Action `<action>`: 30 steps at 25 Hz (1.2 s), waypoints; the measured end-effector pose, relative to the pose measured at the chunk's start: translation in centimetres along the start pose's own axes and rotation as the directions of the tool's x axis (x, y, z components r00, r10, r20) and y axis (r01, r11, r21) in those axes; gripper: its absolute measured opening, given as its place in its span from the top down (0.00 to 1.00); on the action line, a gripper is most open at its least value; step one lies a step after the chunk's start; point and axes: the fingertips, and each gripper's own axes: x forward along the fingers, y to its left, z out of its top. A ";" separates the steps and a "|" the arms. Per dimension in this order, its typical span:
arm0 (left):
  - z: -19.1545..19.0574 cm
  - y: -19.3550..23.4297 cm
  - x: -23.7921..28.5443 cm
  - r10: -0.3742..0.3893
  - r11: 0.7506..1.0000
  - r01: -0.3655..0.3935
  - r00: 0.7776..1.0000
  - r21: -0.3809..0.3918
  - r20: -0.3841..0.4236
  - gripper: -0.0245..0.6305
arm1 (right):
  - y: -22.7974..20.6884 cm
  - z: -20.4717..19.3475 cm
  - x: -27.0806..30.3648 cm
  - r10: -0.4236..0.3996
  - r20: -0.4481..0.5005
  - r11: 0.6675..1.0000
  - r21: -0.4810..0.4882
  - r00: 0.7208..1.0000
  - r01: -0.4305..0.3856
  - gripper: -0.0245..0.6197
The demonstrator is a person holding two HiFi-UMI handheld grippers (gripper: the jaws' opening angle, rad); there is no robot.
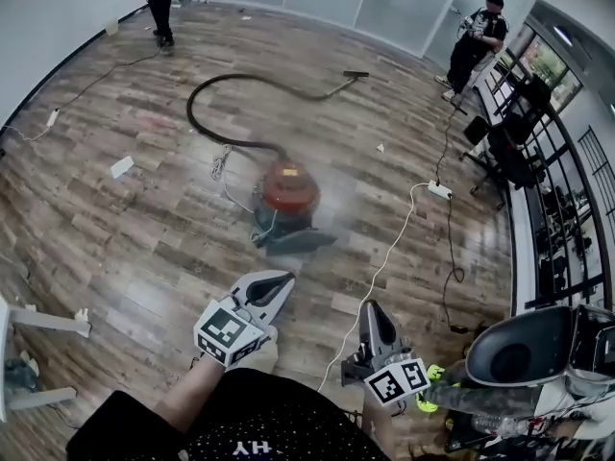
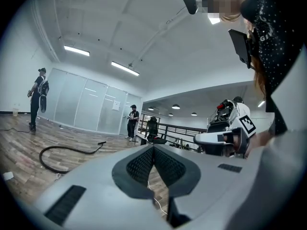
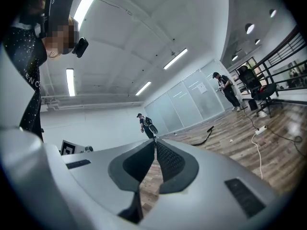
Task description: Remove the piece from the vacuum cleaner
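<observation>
A red canister vacuum cleaner (image 1: 288, 198) stands on the wooden floor in the middle of the head view. Its black hose (image 1: 207, 92) loops left and back, ending in a floor nozzle (image 1: 356, 74). The hose (image 2: 62, 153) and the nozzle (image 2: 101, 143) also show in the left gripper view, the nozzle (image 3: 208, 129) again in the right gripper view. My left gripper (image 1: 272, 286) is shut and empty, held near my body well short of the vacuum. My right gripper (image 1: 377, 317) is shut too, with nothing between its tips, lower right of the vacuum.
A white cable (image 1: 380, 267) runs from a power strip (image 1: 439, 190) toward me. Two people stand far off: one (image 1: 159, 3) at the back left, one (image 1: 476, 41) at the back right. Black chairs (image 1: 509, 152) and a railing line the right side. A grey seat (image 1: 524, 349) is close at my right.
</observation>
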 end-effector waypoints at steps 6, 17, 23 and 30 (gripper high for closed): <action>0.2 5.7 5.0 -0.028 0.999 0.029 0.999 -0.033 0.021 0.95 | -3.5 0.4 6.4 -0.003 -0.017 1.000 -0.005 1.000 0.002 0.94; -3.9 13.4 9.4 0.019 0.994 -0.020 1.000 -0.110 -0.011 0.95 | -9.7 -2.1 15.1 0.071 -0.115 0.997 0.005 0.991 -0.071 0.94; -13.8 18.3 13.0 0.052 0.995 -0.051 0.999 -0.089 0.002 0.95 | -18.6 -9.3 19.5 0.135 -0.123 0.990 -0.012 0.983 -0.137 0.94; -24.5 24.2 19.1 0.033 0.996 -0.024 0.993 -0.082 0.115 0.95 | -29.2 -18.8 23.8 0.169 -0.092 0.981 -0.078 0.981 -0.176 0.94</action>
